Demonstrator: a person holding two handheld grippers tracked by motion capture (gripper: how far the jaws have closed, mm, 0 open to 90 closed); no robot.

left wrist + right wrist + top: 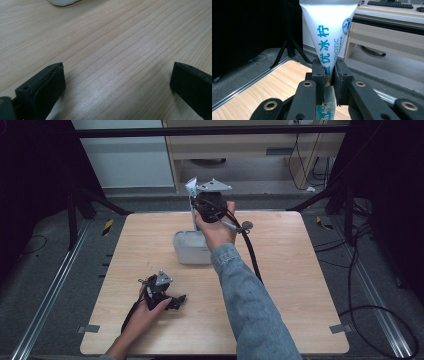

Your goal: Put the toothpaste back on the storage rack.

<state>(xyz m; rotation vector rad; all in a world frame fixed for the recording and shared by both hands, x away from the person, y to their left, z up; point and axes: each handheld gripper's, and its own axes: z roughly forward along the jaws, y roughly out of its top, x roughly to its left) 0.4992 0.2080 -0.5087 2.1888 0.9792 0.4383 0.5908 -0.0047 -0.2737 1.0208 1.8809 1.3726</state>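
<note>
Right gripper (pixel 328 82) clamps white tube (pixel 328 32) upright above far white box (pixel 190 251). Left gripper (pixel 117 82) rests wide open, empty, near left. Next probably: lower tube into box.

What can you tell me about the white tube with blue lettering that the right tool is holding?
The white squeezable plastic tube with blue lettering stands upright, its wide flat crimped end on top, narrowing downward. Blue characters and a small round blue logo run along it; lower down it turns teal. The right tool is shut on its narrow part, both black pads pressing its sides. In the high view it is held up above the far side of the white rectangular container.
</note>
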